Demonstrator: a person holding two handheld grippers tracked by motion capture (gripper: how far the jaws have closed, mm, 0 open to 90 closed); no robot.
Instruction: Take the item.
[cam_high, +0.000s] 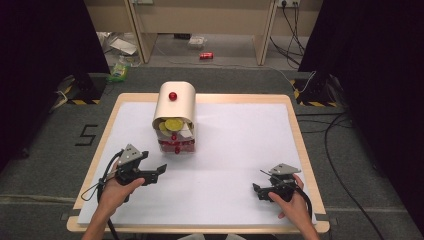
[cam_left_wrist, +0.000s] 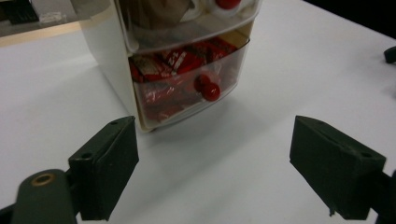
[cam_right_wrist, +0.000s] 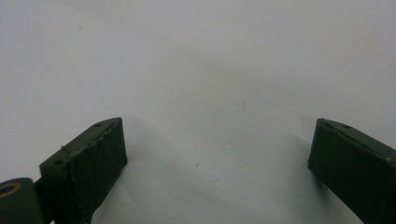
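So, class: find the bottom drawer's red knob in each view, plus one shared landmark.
High view: red knob at centre, low on the drawer unit's front.
Left gripper view: red knob above centre, on the clear drawer.
Right gripper view: not here.
Shared landmark: the white tabletop.

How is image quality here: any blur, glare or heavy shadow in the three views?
High view: the white table is evenly lit, the surroundings fall dark, detail is soft. Left gripper view: the drawer cabinet is fairly sharp, with reflections on its clear drawer front; the near jaws are slightly soft. Right gripper view: dim and grey, with soft jaw shadows on the table.
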